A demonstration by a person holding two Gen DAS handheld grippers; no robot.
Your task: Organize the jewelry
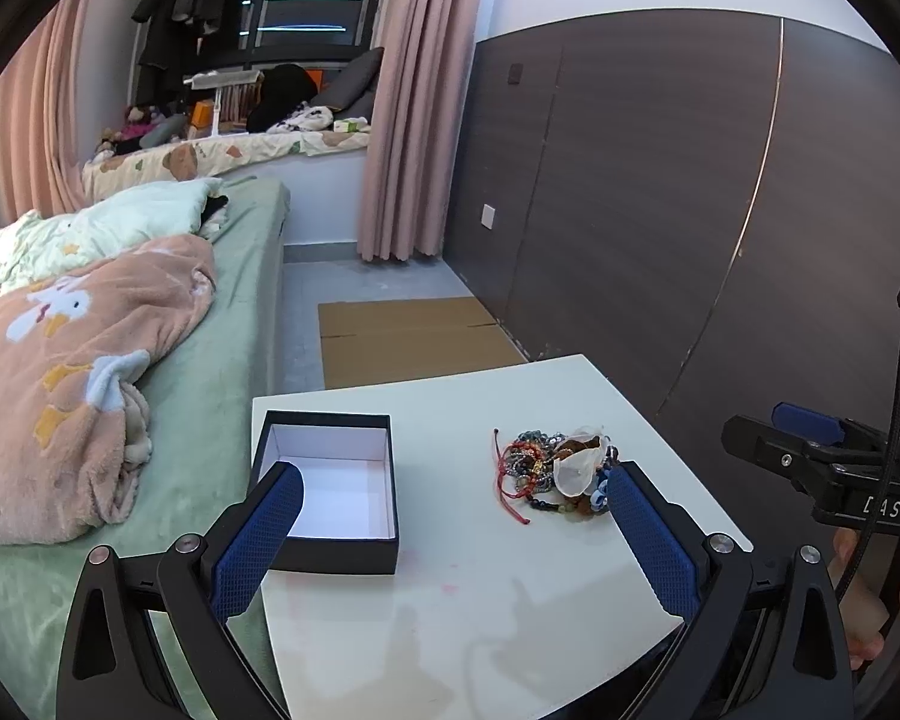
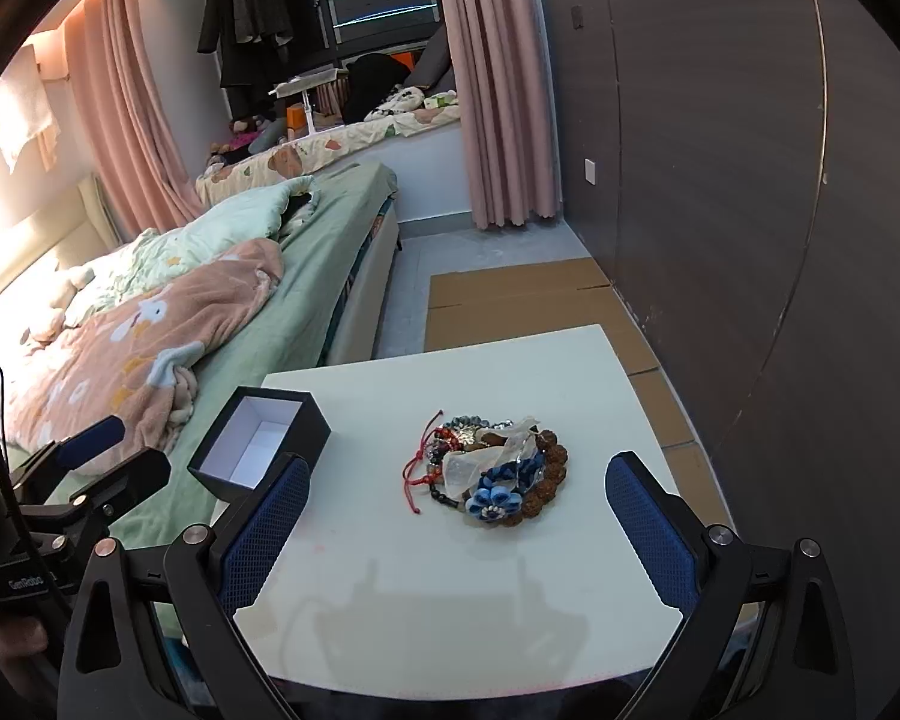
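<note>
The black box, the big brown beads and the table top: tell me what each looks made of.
Black box: likely rigid cardboard, matte black outside, plain white lining, thin straight walls.
Big brown beads: rough, knobbly and dull, so probably seeds or wood; not certain.
Table top: smooth white with faint reflections and shadows, perhaps laminate or painted board.

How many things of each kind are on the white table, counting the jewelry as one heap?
Black box, open, white inside: 1
Jewelry heap of bead strings, red cord and blue flower piece: 1
Total on the white table: 2
</note>
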